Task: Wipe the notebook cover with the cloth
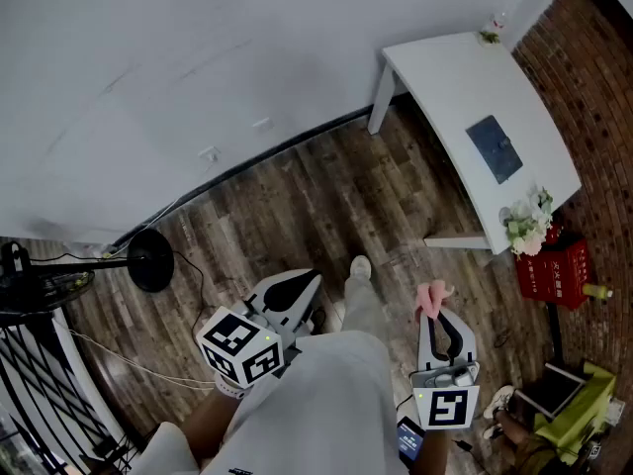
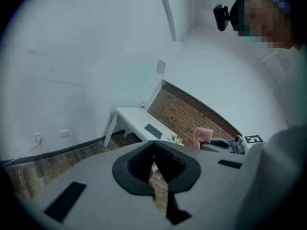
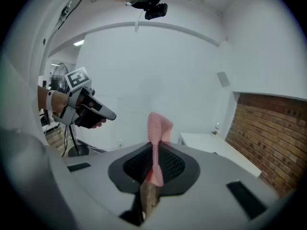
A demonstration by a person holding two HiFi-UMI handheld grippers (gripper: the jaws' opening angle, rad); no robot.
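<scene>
The notebook (image 1: 495,148) is dark and lies flat on the white surface (image 1: 445,77) by the brick wall (image 1: 593,87). It is well apart from both grippers.

The cloth (image 3: 157,128) is pink. The right gripper (image 1: 436,313) is pinching it, with its jaws pressed onto it. A bit of the cloth sticks up past the tips. This gripper is held over the wooden floor (image 1: 297,206).

The left gripper (image 2: 153,143) is pressed together with nothing in it. It is held on the other side of the person's leg, near the shoe (image 1: 361,267).

White flowers (image 1: 527,228) sit at the near end of the surface. A red box (image 1: 554,273) stands on the floor just beside that end. A black round stand (image 1: 150,260) is on the floor by the white wall.
</scene>
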